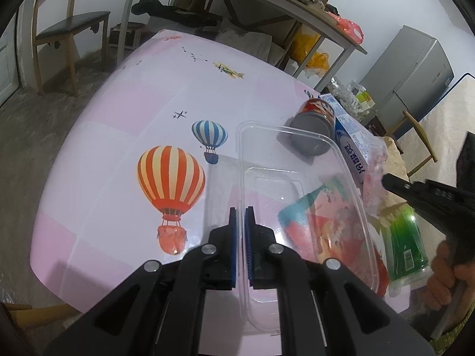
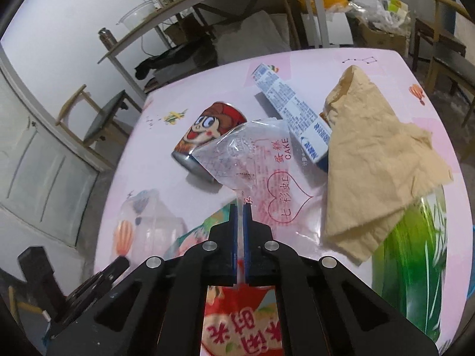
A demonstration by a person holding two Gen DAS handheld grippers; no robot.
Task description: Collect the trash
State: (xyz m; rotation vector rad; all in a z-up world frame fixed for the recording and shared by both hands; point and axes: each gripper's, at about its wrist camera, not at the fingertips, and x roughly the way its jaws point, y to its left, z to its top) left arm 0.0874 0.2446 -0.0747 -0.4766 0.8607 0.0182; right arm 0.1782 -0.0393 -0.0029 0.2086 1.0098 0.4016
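Observation:
My left gripper (image 1: 241, 209) is shut on the rim of a clear plastic container (image 1: 299, 160) and holds it over the pink table (image 1: 118, 136). My right gripper (image 2: 240, 206) is shut on the edge of a clear cake wrapper (image 2: 267, 166) with red print. Beyond the wrapper lie a red cartoon can (image 2: 207, 130), a blue-and-white carton (image 2: 294, 112), a crumpled beige paper (image 2: 374, 160) and a green bottle (image 2: 415, 255). A red snack bag (image 2: 240, 320) lies under my right gripper. The can (image 1: 314, 121), carton (image 1: 350, 136) and bottle (image 1: 406, 243) also show in the left wrist view.
A wooden chair (image 1: 65, 29) stands far left beyond the table. A shelf table (image 1: 267, 3) with clutter stands behind. A grey fridge (image 1: 415, 71) is at the right. A door (image 2: 38, 160) is at the left of the right wrist view.

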